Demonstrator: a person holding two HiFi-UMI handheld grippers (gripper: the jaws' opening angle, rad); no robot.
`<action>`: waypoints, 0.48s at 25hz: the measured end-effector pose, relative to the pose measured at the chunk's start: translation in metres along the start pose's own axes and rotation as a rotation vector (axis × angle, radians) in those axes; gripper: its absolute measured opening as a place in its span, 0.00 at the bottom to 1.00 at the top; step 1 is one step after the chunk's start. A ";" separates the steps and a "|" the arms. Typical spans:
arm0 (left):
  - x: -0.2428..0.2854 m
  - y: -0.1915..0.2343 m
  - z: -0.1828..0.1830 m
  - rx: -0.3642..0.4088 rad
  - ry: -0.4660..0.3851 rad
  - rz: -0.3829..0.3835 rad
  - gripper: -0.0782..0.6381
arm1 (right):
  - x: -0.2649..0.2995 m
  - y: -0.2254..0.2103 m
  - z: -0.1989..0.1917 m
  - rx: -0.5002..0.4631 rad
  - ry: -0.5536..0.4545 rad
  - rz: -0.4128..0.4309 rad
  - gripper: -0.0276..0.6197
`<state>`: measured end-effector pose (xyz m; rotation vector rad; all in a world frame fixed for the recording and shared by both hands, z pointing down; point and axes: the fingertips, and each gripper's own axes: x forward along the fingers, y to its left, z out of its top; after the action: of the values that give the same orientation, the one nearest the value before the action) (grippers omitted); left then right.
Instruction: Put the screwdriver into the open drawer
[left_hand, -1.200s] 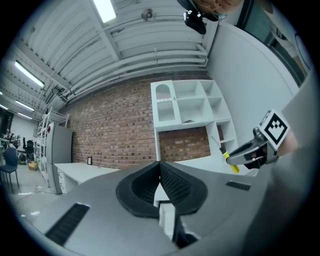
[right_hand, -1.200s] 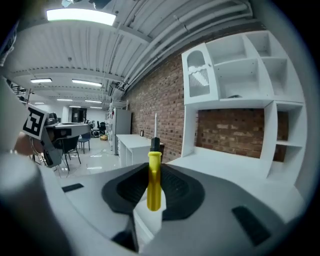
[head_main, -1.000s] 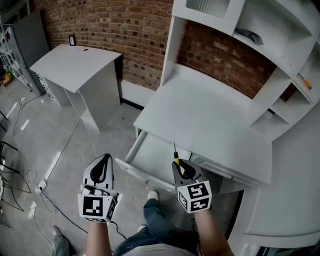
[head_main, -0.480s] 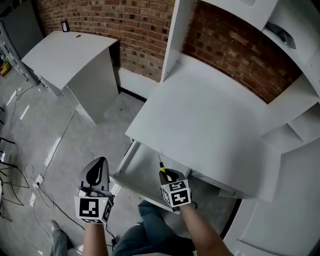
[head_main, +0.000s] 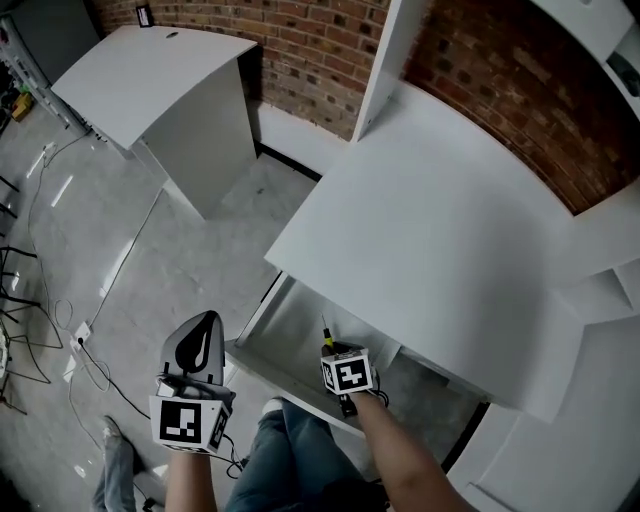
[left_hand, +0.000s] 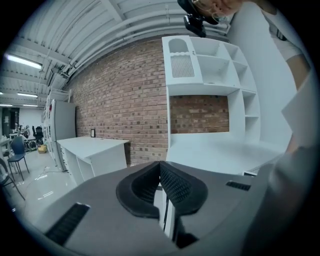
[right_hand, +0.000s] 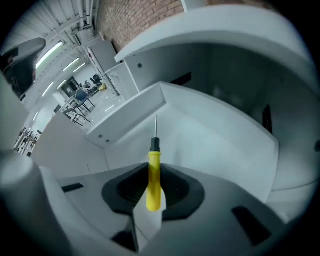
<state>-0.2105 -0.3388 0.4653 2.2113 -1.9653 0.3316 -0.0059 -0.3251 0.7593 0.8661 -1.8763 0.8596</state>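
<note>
A yellow-handled screwdriver (right_hand: 154, 177) with a black collar and thin metal shaft is clamped between the jaws of my right gripper (right_hand: 155, 172). Its tip points down into the open white drawer (right_hand: 200, 135). In the head view the right gripper (head_main: 333, 352) hangs over the drawer (head_main: 290, 335), steeply tilted down, and the screwdriver (head_main: 325, 336) pokes out ahead of it. My left gripper (head_main: 200, 335) hovers left of the drawer's front corner, shut and empty. In the left gripper view its pads (left_hand: 172, 186) meet.
The drawer juts out from under a white desk top (head_main: 450, 240) with a shelf unit behind it against a brick wall (head_main: 300, 40). A second white desk (head_main: 160, 80) stands to the left. Cables (head_main: 60, 340) lie on the grey floor. A person's legs (head_main: 290, 460) are below.
My right gripper has dropped with the screwdriver and tipped steeply down into the drawer's opening. The left gripper has sunk a little and stays left of the drawer.
</note>
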 end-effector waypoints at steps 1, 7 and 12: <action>0.000 0.001 -0.003 0.006 0.009 -0.001 0.13 | 0.007 -0.001 -0.005 0.005 0.020 -0.006 0.17; -0.009 0.017 -0.024 0.018 0.054 0.009 0.13 | 0.039 -0.003 -0.026 -0.003 0.116 -0.035 0.17; -0.017 0.031 -0.035 0.029 0.089 0.028 0.13 | 0.051 -0.010 -0.033 -0.020 0.178 -0.081 0.17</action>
<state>-0.2453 -0.3174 0.4934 2.1489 -1.9583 0.4562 -0.0030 -0.3139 0.8197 0.8201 -1.6821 0.8390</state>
